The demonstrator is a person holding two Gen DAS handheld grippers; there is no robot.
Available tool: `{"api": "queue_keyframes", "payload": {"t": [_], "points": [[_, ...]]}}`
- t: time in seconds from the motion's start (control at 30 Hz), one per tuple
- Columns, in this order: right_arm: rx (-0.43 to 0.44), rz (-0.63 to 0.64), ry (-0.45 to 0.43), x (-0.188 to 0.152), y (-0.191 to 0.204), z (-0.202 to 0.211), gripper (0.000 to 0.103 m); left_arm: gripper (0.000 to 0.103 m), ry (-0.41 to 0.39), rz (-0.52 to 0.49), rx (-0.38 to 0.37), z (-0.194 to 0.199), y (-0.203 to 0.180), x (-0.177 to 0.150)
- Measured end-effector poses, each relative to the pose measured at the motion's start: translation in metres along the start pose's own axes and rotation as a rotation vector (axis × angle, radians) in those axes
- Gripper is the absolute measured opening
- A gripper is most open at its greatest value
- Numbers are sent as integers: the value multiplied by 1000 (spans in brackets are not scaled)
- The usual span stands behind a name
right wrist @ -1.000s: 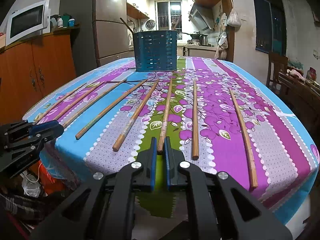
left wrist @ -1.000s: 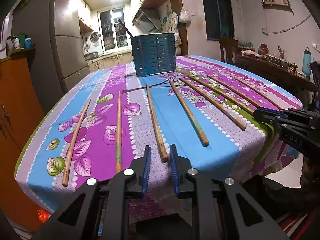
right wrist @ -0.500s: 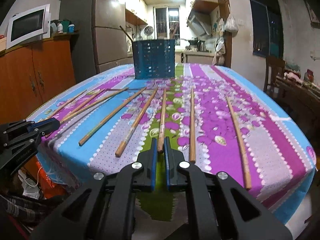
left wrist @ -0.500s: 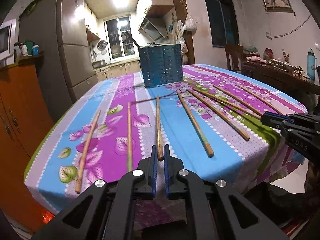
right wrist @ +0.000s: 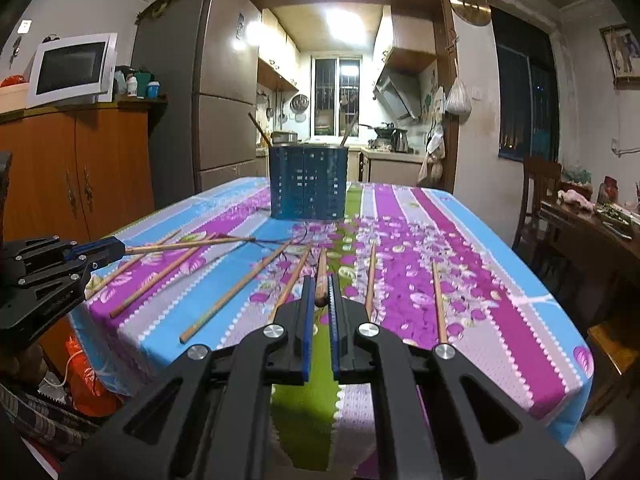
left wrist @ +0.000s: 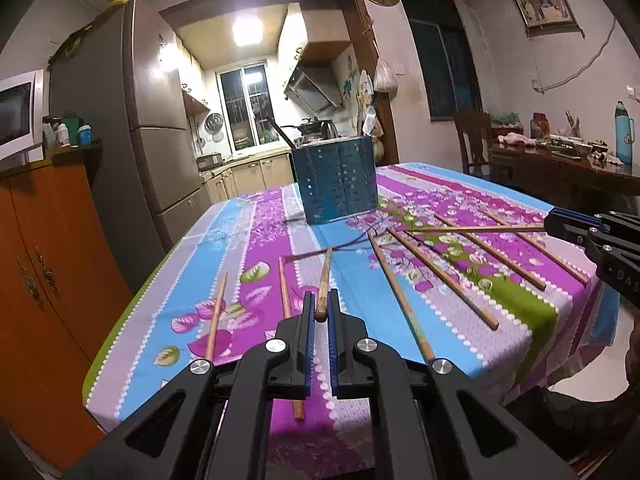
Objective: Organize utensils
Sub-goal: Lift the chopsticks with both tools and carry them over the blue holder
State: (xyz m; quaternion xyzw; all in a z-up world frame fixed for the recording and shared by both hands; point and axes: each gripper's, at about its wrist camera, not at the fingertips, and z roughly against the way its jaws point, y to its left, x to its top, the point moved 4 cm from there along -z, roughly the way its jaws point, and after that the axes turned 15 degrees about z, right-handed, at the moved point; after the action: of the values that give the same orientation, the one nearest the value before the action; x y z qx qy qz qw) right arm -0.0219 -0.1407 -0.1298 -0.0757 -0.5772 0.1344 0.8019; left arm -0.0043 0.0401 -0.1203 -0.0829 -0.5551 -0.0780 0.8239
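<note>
Left tongs [left wrist: 319, 314] and right tongs [right wrist: 320, 300] each pinch a light, stiff, slippery chopstick [left wrist: 325, 280] by its butt end, so tips may swing.

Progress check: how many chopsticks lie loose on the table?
6 chopsticks: two farthest left, two between the held pair, two farthest right. Left gripper and right gripper each hold another.

The inside of the blue perforated metal utensil holder [right wrist: 307, 184] is hidden by its wall; the near end of one bare wooden chopstick [left wrist: 289, 322] is covered, seemingly, by the left gripper [left wrist: 319, 314].
</note>
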Motion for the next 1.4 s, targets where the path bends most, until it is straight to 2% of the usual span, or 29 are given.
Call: {"api": "queue_keyframes", "payload": {"t": [0.33,0.5,0.67,0.77,0.9,1.07,1.4], "points": [[-31,33,-76,25,-6,19,5,7,-31,47,-22,13,2,27],[-7,61,-121,44,-10,24,5,7,-69,80,-60,21,6,56],[52,39,-122,70,-31,-1,5,7,-95,54,-45,0,9,89],[76,7,-117,89,-47,-13,5,7,-90,51,-62,-13,8,110],[64,46,-139,113,-55,-18,5,7,-109,40,-78,-24,5,136],[63,76,-147,127,-57,-30,5,7,-116,39,-101,-41,4,159],[105,23,-150,150,-77,-54,5,7,-79,70,-134,-72,6,193]]}}
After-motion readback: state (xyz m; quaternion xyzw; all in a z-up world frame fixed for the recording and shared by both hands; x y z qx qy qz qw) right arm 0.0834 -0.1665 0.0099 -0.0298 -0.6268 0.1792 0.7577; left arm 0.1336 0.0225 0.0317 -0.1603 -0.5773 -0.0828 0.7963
